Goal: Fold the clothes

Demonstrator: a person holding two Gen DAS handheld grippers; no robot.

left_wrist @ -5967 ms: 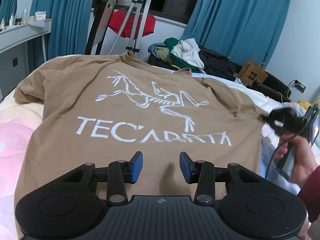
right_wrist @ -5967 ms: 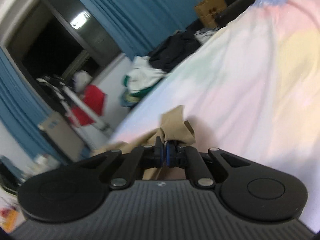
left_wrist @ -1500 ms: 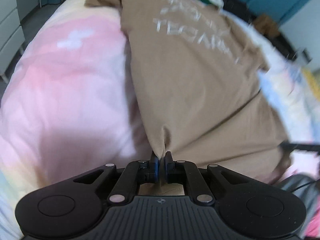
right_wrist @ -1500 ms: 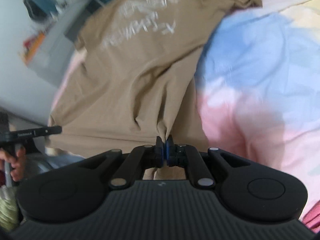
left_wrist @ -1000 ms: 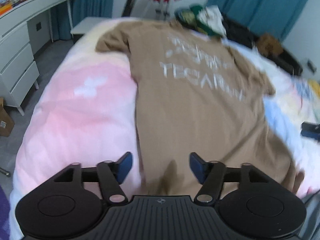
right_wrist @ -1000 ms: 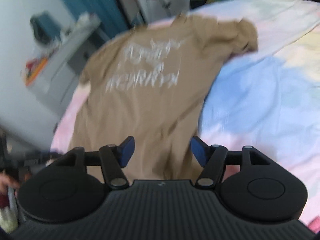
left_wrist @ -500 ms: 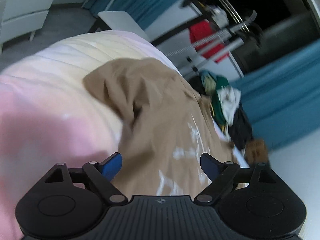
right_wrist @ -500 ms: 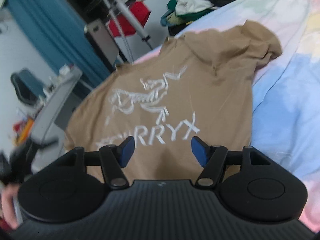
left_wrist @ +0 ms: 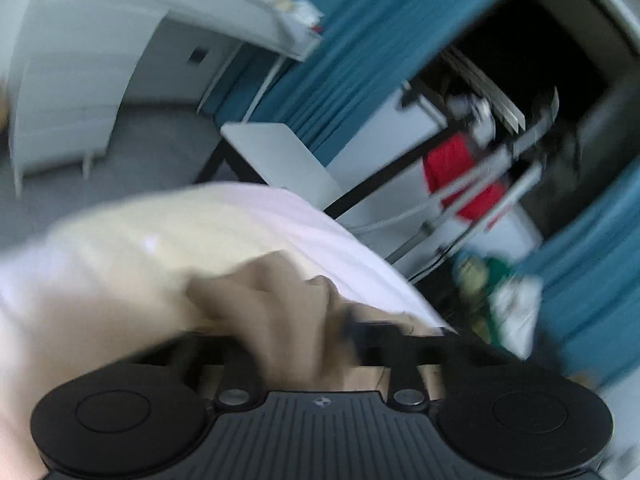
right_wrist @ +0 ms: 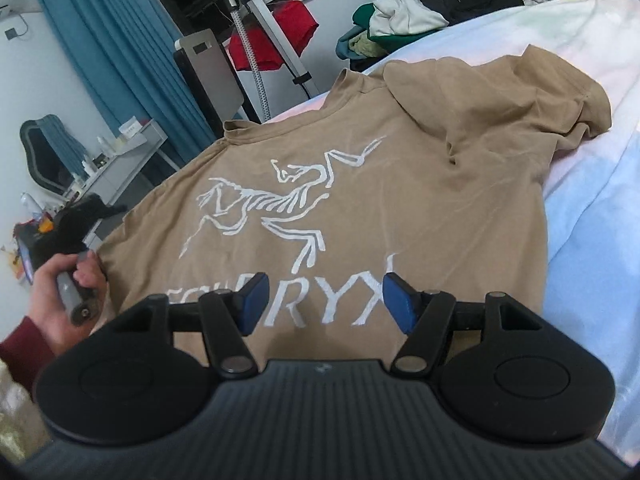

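A tan T-shirt (right_wrist: pixel 400 200) with a white skeleton print and lettering lies spread on the bed, neck at the far end. Its right sleeve (right_wrist: pixel 568 96) is rumpled. My right gripper (right_wrist: pixel 324 300) is open and empty, hovering over the lettering at mid-shirt. The left wrist view is blurred: the shirt's left sleeve (left_wrist: pixel 272 312) is bunched right at my left gripper (left_wrist: pixel 316 340), and the fingers are hidden behind the cloth. The left gripper also shows at the shirt's left edge in the right wrist view (right_wrist: pixel 80 220).
The bed has a pastel sheet (right_wrist: pixel 592 208). Beyond its far edge stand a clothes rack with a red garment (right_wrist: pixel 276 36), a pile of clothes (right_wrist: pixel 396 20), blue curtains (right_wrist: pixel 116 60) and a white desk (right_wrist: pixel 120 160) at the left.
My left gripper has moved to the left sleeve, and the cloth now covers its fingers. My right gripper has stayed open and come a little closer over the print.
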